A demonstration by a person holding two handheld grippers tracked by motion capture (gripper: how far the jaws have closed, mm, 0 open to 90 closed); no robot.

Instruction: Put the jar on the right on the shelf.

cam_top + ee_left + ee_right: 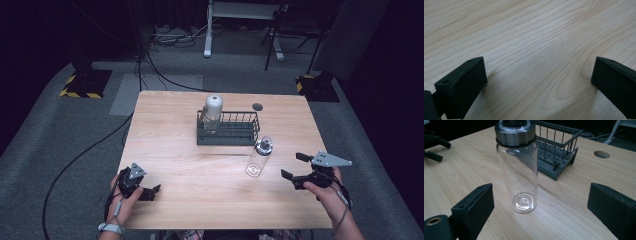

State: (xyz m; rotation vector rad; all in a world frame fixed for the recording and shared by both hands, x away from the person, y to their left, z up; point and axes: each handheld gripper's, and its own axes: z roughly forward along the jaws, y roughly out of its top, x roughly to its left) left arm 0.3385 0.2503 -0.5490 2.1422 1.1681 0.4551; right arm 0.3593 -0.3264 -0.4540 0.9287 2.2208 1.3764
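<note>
A clear glass bottle (259, 158) with a metal collar stands upright on the wooden table (190, 165), right of centre. My right gripper (293, 166) is just to its right, open. In the right gripper view the bottle (517, 170) stands a little ahead of the wide-apart jaws, and the right gripper (541, 192) touches nothing. A dark wire rack (228, 128) sits mid-table with a white-capped bottle (213, 111) upright in its left end. My left gripper (152, 192) is open near the table's front left, and the left gripper (539, 82) hovers low over bare wood.
A round hole (257, 106) is in the tabletop behind the rack (556, 150). Beyond the table are grey carpet, cables (150, 65), two stand bases with yellow-black tape (85, 82) and white desk legs (208, 35). The left gripper (434, 145) shows far off.
</note>
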